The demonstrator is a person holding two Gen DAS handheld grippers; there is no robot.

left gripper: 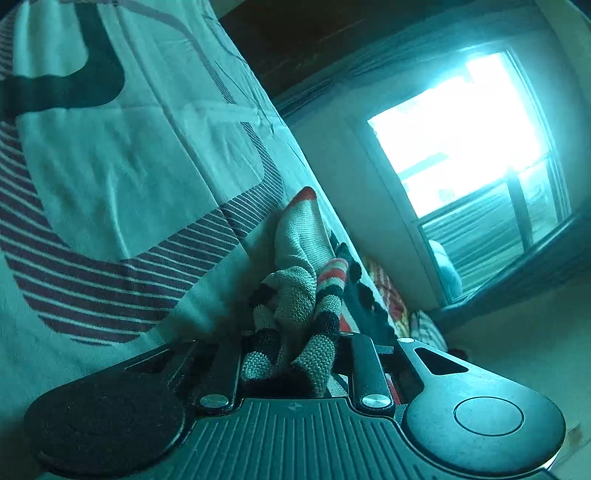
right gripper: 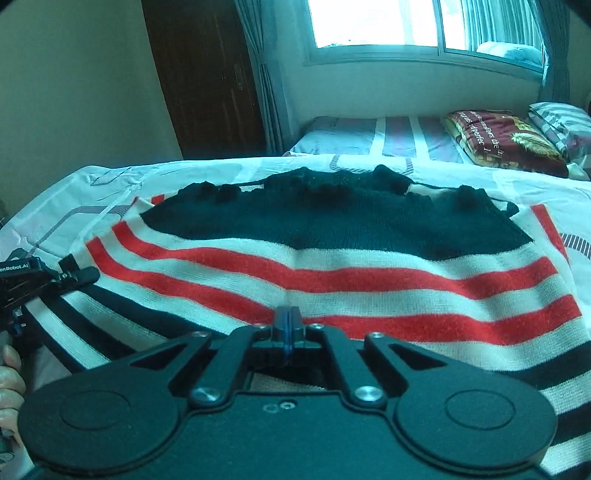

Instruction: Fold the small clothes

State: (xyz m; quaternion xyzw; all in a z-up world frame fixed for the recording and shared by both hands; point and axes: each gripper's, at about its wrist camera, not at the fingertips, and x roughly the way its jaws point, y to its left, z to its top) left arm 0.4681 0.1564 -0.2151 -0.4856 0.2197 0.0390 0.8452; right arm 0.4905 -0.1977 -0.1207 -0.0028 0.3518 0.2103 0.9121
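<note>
A knitted sweater (right gripper: 332,266) with red, white and black stripes and a black upper part lies spread on the bed. My right gripper (right gripper: 287,325) is shut on the sweater's near hem. My left gripper (right gripper: 79,276) shows at the left edge of the right wrist view, shut on the sweater's left edge. In the left wrist view the left gripper (left gripper: 295,354) holds bunched striped knit (left gripper: 299,295) between its fingers.
The bed sheet (right gripper: 110,181) is white with grey line patterns. A second bed (right gripper: 369,136) stands behind, with a dark red folded blanket (right gripper: 506,140) and a striped pillow (right gripper: 561,122). A window (right gripper: 376,22), curtains and a dark wooden door (right gripper: 207,74) are at the back.
</note>
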